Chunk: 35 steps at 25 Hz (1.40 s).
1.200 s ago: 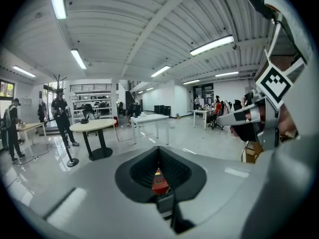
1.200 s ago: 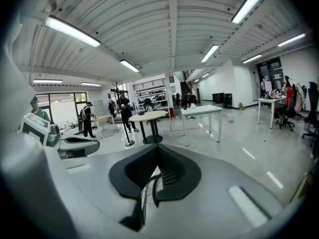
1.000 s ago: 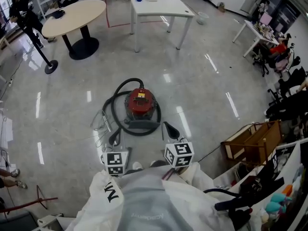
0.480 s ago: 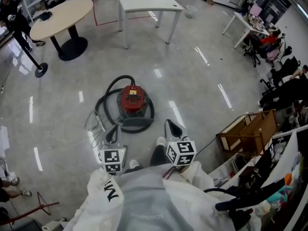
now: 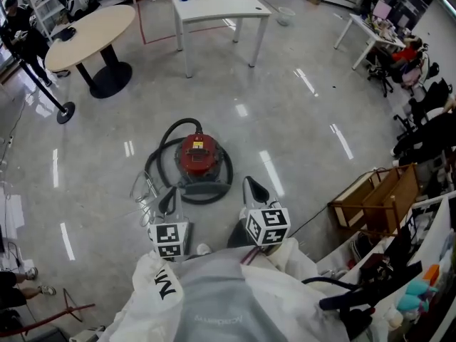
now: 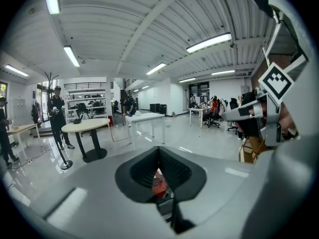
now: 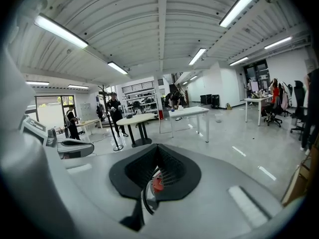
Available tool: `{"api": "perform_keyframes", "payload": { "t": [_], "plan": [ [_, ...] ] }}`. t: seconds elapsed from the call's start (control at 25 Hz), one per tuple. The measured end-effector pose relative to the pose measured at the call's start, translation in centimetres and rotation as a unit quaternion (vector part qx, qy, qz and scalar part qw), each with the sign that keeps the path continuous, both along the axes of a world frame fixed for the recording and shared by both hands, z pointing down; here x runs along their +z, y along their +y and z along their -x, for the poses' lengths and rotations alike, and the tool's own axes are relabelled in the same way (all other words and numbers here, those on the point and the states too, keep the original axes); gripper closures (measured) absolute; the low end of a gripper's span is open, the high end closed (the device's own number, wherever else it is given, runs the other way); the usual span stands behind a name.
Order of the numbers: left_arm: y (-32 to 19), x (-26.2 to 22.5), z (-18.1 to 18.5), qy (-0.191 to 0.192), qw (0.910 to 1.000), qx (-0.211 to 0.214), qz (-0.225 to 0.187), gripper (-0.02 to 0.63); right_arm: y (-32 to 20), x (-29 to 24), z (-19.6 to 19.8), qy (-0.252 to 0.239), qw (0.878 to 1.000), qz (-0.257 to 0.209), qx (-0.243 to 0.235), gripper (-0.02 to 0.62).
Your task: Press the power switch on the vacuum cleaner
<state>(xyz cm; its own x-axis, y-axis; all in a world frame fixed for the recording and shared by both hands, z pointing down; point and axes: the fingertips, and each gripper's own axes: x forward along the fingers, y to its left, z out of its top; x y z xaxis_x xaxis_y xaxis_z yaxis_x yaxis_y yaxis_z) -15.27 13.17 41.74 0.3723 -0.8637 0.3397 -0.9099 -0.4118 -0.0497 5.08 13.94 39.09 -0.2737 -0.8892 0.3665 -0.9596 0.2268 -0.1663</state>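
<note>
The red vacuum cleaner (image 5: 197, 155) sits on the shiny floor with its black hose (image 5: 158, 155) looped around it. Both grippers hover on the near side of it, close to my body, and neither touches it. The left gripper (image 5: 168, 199) is shut and empty, just short of the hose loop. The right gripper (image 5: 254, 189) is also shut and empty, off the vacuum's right side. In the left gripper view the vacuum (image 6: 158, 183) shows as a red patch below the closed tips (image 6: 159, 151). The right gripper view shows the same red body (image 7: 157, 184) under its tips (image 7: 158, 148).
A thin wire frame (image 5: 142, 189) lies on the floor left of the hose. Farther off stand a white table (image 5: 217, 6), a round beige table (image 5: 89, 27) and a post base (image 5: 64, 111). A wooden crate (image 5: 374, 198) and clutter fill the right side.
The head view has swung a little, so the vacuum sits slightly lower and further left in it. Both grippers stay shut in about the same place.
</note>
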Motion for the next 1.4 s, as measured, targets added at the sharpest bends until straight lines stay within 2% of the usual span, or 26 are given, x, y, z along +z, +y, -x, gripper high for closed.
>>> {"api": "perform_keyframes", "payload": {
  "t": [0.6,0.96,1.4],
  "plan": [
    [-5.2,0.3,-6.3,-0.03,0.9992,0.019,0.018,0.606,-5.3,1.6,-4.8,-0.024,0.999,0.024,-0.004,0.594],
    [-9.6,-0.6,-9.9,-0.047,0.9986,0.014,0.019,0.606,-9.8,1.7,-8.3,-0.04,0.999,0.028,-0.011,0.595],
    [-12.8,-0.6,-16.2,-0.049,0.9985,0.016,0.018,0.606,-12.7,1.8,-14.4,-0.042,0.999,0.028,-0.014,0.594]
  ]
}}
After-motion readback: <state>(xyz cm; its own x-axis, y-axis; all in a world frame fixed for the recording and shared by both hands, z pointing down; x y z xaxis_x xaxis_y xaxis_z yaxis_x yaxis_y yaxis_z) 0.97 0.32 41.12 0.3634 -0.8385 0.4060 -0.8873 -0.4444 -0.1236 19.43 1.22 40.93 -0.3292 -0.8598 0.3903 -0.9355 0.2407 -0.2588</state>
